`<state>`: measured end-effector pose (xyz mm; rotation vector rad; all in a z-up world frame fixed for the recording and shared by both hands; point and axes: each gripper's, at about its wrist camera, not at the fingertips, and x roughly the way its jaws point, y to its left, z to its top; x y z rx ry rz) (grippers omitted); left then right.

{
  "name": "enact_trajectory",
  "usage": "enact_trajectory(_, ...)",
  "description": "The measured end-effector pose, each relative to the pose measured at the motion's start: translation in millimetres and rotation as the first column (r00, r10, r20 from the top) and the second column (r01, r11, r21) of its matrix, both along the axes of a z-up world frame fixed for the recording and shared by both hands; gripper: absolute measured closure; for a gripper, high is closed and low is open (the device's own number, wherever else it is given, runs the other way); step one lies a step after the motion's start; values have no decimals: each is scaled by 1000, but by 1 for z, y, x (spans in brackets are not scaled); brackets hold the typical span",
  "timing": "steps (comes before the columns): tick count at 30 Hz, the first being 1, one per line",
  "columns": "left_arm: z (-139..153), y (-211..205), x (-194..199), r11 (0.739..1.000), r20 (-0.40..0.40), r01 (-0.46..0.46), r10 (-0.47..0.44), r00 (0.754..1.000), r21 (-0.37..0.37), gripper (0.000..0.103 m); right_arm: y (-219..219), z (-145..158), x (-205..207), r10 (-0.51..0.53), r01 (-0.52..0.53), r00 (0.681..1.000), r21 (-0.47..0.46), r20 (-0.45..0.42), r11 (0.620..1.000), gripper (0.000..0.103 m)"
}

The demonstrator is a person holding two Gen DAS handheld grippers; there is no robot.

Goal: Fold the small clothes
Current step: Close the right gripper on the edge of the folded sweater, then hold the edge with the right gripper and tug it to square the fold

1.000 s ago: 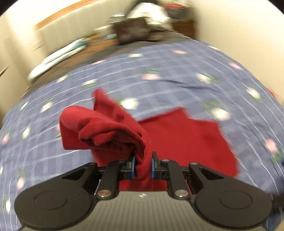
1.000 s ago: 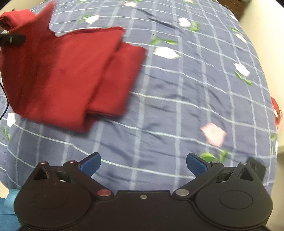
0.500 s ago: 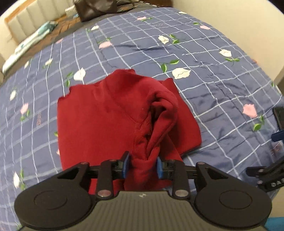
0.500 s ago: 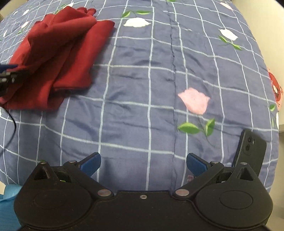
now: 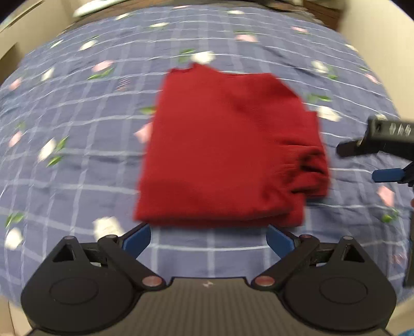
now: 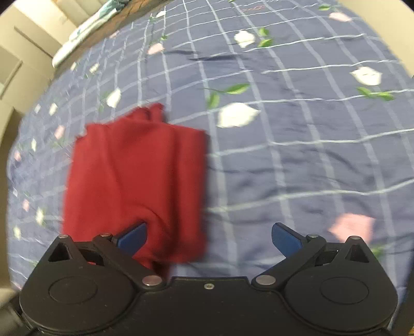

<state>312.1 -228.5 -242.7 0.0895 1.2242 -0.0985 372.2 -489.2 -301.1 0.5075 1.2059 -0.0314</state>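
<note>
A red garment (image 5: 227, 152) lies folded into a rough rectangle on the blue checked bedspread (image 5: 77, 160), with a bunched cuff (image 5: 310, 168) at its right side. My left gripper (image 5: 208, 236) stands open just short of the near edge of the cloth, nothing between its fingers. In the right wrist view the same red garment (image 6: 134, 186) fills the lower left. My right gripper (image 6: 209, 236) is open over its near right corner, its left fingertip (image 6: 132, 236) above the cloth. That right gripper (image 5: 388, 160) also shows at the right edge of the left wrist view.
The floral bedspread (image 6: 297, 144) stretches wide to the right of the garment and beyond it. A pale pillow or bundle (image 6: 85, 31) lies at the far left by the padded headboard (image 6: 31, 25). A wall (image 5: 375, 23) borders the bed on the right.
My left gripper has let go of the red cloth and opened; the garment now lies flat and folded. My right gripper has swung left over the garment's corner.
</note>
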Motion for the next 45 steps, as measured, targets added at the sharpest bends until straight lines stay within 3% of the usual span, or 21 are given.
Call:
enact_trajectory(4, -3, 30, 4, 986, -27, -160, 161, 987, 39, 4, 22, -8, 28, 23, -22, 1000, 66, -12, 998, 26)
enact_trajectory(7, -1, 49, 5, 967, -39, -254, 254, 966, 26, 4, 33, -18, 40, 14, -9, 998, 87, -54, 996, 43)
enact_trajectory(10, 5, 61, 4, 953, -35, -303, 303, 952, 15, 3, 31, -27, 41, -44, 55, 994, 109, -100, 993, 54)
enact_trajectory(12, 10, 64, 3, 949, -28, -315, 316, 948, 16, 3, 28, -30, 37, -63, 77, 992, 124, -113, 989, 73)
enact_trajectory(15, 13, 66, 4, 948, -22, -319, 319, 947, 18, 3, 30, -22, 33, -1, 9, 998, 110, -70, 994, 85)
enact_trajectory(17, 15, 64, 6, 949, -23, -315, 316, 949, 19, 3, 31, -12, 31, 43, -40, 999, 86, -31, 995, 89)
enact_trajectory(21, 20, 59, 8, 954, -13, -300, 300, 954, 14, 3, 20, 4, 25, 38, -39, 999, 59, 21, 997, 90)
enact_trajectory(33, 43, 46, 7, 961, -17, -277, 277, 961, 15, 3, 20, -20, 15, 40, -40, 997, 16, -61, 999, 86)
enact_trajectory(45, 71, 36, 4, 974, 11, -225, 225, 974, 11, 1, 18, -8, 8, 99, -99, 995, 6, 5, 995, 85)
